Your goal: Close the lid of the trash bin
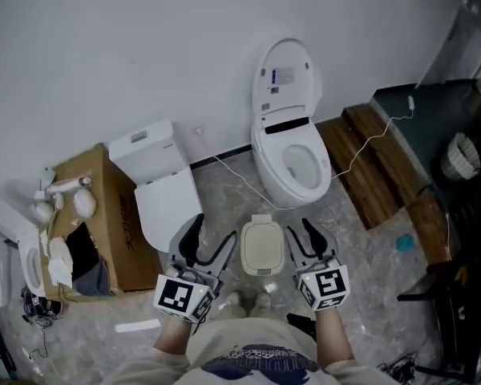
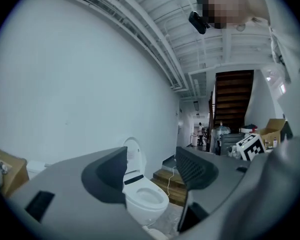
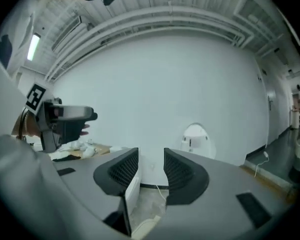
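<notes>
The small cream trash bin point(image 1: 261, 246) stands on the floor just in front of the person's feet, and its lid lies flat on top. My left gripper point(image 1: 208, 245) hangs to the left of the bin and above it, open with nothing between its fingers; the left gripper view shows the left gripper point(image 2: 152, 171) pointing level at the wall. To the right of the bin is my right gripper point(image 1: 305, 239), held high too. The right gripper point(image 3: 151, 168) has a narrow gap between its pads and holds nothing.
A white toilet point(image 1: 293, 155) with its seat cover up stands past the bin by the wall. A second, closed toilet point(image 1: 164, 195) and a cardboard box point(image 1: 96, 215) are at the left. Wooden steps point(image 1: 377, 167) and a white cable point(image 1: 361, 147) lie at the right.
</notes>
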A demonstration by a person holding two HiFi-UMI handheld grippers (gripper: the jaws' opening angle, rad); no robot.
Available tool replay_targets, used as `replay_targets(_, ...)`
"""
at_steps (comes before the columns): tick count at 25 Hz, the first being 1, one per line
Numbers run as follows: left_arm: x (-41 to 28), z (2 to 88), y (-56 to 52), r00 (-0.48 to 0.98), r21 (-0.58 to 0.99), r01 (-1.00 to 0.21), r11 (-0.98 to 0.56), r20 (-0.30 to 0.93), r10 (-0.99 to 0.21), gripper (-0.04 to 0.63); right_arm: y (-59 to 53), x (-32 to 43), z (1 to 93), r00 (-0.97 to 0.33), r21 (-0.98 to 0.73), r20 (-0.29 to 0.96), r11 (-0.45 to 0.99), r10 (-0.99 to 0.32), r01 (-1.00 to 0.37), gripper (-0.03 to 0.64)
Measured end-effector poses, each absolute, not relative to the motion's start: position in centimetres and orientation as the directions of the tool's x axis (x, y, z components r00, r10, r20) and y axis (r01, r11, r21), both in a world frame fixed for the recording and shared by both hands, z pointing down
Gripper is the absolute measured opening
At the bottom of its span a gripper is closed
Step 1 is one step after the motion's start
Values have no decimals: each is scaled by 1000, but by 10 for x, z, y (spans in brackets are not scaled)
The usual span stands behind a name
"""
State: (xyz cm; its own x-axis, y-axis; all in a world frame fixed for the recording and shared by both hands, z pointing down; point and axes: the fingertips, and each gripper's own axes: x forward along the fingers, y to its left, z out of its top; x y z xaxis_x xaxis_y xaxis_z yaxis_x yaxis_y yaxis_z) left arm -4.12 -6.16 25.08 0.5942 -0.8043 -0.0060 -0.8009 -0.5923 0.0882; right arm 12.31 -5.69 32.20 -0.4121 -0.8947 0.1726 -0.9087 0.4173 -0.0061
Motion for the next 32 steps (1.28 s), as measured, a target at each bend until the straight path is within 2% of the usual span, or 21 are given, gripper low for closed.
replay_targets(4, -37, 243, -47, 626, 66, -776, -627, -30, -779, 281, -30, 104, 284, -414, 124, 103, 424, -905, -897, 95)
replay_targets(6, -31, 240, -46, 631, 54, -773, -632, -37, -775, 223, -28, 99, 275, -400, 161, 81, 408, -913, -899, 37)
replay_targets(8, -26, 236, -45, 634, 20, -772, -635, -45, -772, 157, -27, 96, 267, -399, 141, 56, 403, -915, -904, 13)
replay_targets(11, -23, 228, -42, 633, 19, -772, -635, -75, -771, -2, -27, 96, 262, -412, 79, 45, 414, -910, -907, 9)
replay_targets(14, -24, 227, -44, 629, 38, -773, -634, -84, -772, -2, -28, 97, 258, -431, 36, 35, 432, -902, -901, 8)
replay_targets(19, -27, 227, -50, 616, 47, -782, -622, -99, -782, -2, -34, 100, 252, -421, 75, 23, 422, -907, -904, 9)
replay_targets(32, -32, 225, -61, 606, 57, -788, -613, -103, -789, -2, -41, 99, 241, -414, 53, -28, 412, -910, -910, 9)
